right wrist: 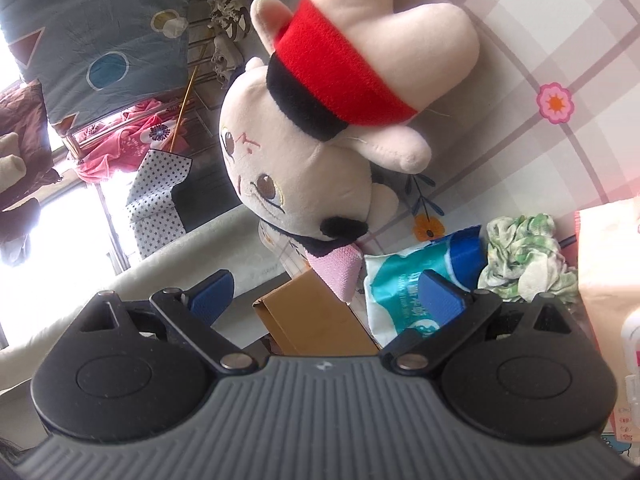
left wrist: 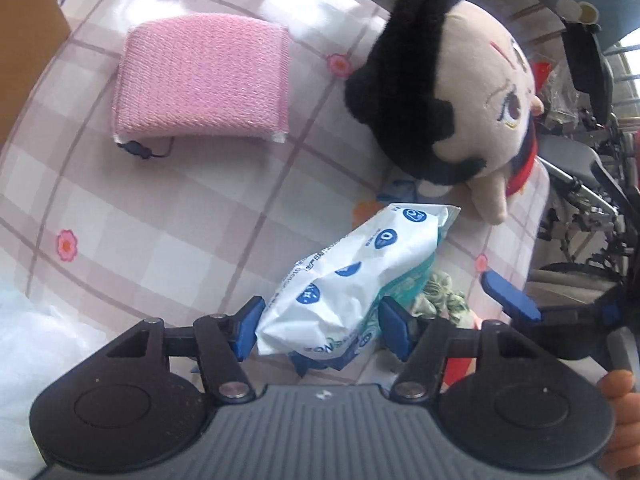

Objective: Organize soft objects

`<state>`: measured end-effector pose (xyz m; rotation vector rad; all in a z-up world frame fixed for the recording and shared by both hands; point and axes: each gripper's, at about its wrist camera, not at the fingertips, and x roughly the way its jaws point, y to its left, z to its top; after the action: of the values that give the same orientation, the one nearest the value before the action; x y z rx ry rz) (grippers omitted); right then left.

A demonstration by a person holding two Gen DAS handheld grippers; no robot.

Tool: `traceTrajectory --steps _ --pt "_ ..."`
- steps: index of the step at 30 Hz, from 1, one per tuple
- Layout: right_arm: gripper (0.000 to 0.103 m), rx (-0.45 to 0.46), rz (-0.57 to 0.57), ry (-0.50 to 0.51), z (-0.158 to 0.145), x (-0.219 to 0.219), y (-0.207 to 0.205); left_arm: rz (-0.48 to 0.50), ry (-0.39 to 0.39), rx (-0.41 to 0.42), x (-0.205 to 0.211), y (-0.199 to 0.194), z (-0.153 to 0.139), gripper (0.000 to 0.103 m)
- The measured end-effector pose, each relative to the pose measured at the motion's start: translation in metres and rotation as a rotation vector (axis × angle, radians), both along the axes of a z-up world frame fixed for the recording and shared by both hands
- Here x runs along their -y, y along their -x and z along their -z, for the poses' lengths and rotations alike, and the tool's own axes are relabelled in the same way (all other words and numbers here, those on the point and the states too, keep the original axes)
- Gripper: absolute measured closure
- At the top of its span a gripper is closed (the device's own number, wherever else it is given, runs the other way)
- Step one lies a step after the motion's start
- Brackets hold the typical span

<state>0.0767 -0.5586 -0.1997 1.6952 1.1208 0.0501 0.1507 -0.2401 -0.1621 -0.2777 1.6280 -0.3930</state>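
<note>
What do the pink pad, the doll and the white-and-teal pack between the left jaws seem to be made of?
Pink pad: knitted or woven cloth, matte, with ribbed rows of yarn. Doll: short-pile plush, with a fuzzy black hair part and stitched eyes. Pack: thin glossy plastic film, printed and creased, probably a tissue or wipe pack; the left gripper is shut on it.

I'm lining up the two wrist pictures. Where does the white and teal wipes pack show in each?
Left wrist view: wipes pack at lower centre, between the left tongs, whose pads press its sides.
Right wrist view: the pack at lower right of centre, behind the right tongs.
Shared landmark: the plush doll just beyond the pack.
</note>
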Motion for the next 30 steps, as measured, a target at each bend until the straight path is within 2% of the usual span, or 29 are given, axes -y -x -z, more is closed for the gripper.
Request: traceTrajectory --steps 4,6,9,11,15,18,21,24,27,30 --pt "0.003 0.009 -0.028 0.062 -0.005 0.005 0.004 -0.039 -0.094 0.051 -0.007 -0.006 -0.003 0.025" --pt "0.003 0.018 -0.071 0.134 -0.012 0.007 0.003 -0.054 -0.111 0.076 -0.008 -0.008 -0.008 0.020" --pt "0.003 0.034 -0.173 0.257 -0.023 0.013 0.003 -0.032 -0.130 0.169 -0.002 -0.005 -0.023 0.014" --pt "0.003 0.045 -0.263 0.343 -0.033 0.014 0.000 0.023 -0.154 0.238 0.008 0.000 -0.033 0.013" --pt "0.004 0.066 -0.476 0.538 -0.052 0.010 -0.008 0.198 -0.238 0.365 0.036 0.007 -0.047 0.009" --pt "0.004 0.075 -0.566 0.620 -0.061 0.008 -0.009 0.312 -0.268 0.443 0.054 0.018 -0.052 0.009" --pt "0.004 0.083 -0.605 0.679 -0.066 0.009 -0.006 0.400 -0.292 0.500 0.070 0.027 -0.052 0.009" --pt "0.004 0.087 -0.608 0.707 -0.068 0.013 -0.003 0.443 -0.278 0.531 0.080 0.033 -0.056 0.013" --pt "0.004 0.079 -0.571 0.686 -0.065 0.018 0.000 0.410 -0.252 0.559 0.081 0.038 -0.067 0.013" --pt "0.004 0.069 -0.516 0.648 -0.059 0.025 0.003 0.357 -0.177 0.573 0.076 0.040 -0.078 0.013"
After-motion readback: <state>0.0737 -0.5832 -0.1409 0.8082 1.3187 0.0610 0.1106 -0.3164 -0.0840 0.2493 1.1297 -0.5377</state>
